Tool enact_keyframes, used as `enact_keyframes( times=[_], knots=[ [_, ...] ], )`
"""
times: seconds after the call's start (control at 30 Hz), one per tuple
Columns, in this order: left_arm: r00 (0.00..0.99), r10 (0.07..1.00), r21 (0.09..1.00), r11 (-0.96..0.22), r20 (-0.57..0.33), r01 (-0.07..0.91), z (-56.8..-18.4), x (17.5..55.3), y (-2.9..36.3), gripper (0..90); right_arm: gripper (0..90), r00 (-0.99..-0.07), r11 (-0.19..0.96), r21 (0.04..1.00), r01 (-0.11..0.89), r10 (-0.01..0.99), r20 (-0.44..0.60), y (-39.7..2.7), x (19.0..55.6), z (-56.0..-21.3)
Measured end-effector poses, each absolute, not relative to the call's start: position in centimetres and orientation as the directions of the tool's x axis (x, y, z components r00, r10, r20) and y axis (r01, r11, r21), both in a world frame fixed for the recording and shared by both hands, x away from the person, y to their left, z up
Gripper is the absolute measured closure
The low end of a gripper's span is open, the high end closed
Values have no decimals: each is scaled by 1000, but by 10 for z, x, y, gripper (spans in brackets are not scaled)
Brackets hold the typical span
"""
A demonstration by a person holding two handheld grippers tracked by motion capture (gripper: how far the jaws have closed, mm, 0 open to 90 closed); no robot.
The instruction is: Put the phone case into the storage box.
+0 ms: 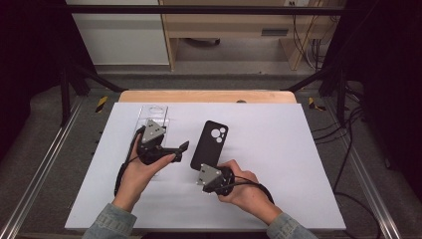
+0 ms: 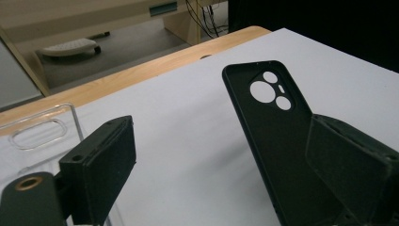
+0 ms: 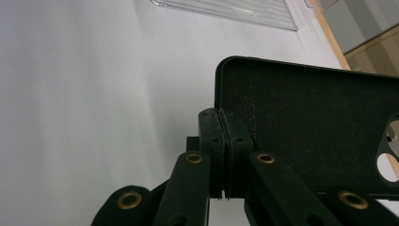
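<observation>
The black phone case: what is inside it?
The phone case holds no phone: its dark inner face and round camera holes show. The right gripper, shut on its wall, covers a small part of the bottom edge.

Surface: wooden table (image 1: 206,96), covered by a white sheet (image 1: 278,164).
On the sheet, left: clear plastic package (image 1: 155,115).
Centre: black phone case (image 1: 210,144).

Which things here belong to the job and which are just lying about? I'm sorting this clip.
In the job:
- black phone case, its near edge pinched
- right hand-held gripper, shut on the case
- left hand-held gripper, open beside the case
- clear plastic package behind the left hand

Lying about:
- white table sheet
- wooden furniture beyond the table
- cables at the right
</observation>
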State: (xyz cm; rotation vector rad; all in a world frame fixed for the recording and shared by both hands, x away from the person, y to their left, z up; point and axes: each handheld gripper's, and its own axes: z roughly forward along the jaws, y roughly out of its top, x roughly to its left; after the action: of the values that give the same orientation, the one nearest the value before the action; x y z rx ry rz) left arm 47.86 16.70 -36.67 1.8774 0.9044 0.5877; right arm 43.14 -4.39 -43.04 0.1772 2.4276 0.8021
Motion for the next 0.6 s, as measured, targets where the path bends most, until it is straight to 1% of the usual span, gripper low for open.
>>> enact_keyframes(
  times=[0.17,0.33,0.6],
  knots=[
    [626,780,881,-289,-10,374,-369,484,161,124,890,-826,814,578,-56,287,-484,-43,430,-430],
    [631,775,872,-277,-46,404,-370,488,157,131,890,-827,813,578,-64,282,-487,-42,429,-430],
    [631,774,866,-286,-44,411,-372,491,151,127,890,-824,815,576,-70,278,-494,-42,428,-426]
  ],
)
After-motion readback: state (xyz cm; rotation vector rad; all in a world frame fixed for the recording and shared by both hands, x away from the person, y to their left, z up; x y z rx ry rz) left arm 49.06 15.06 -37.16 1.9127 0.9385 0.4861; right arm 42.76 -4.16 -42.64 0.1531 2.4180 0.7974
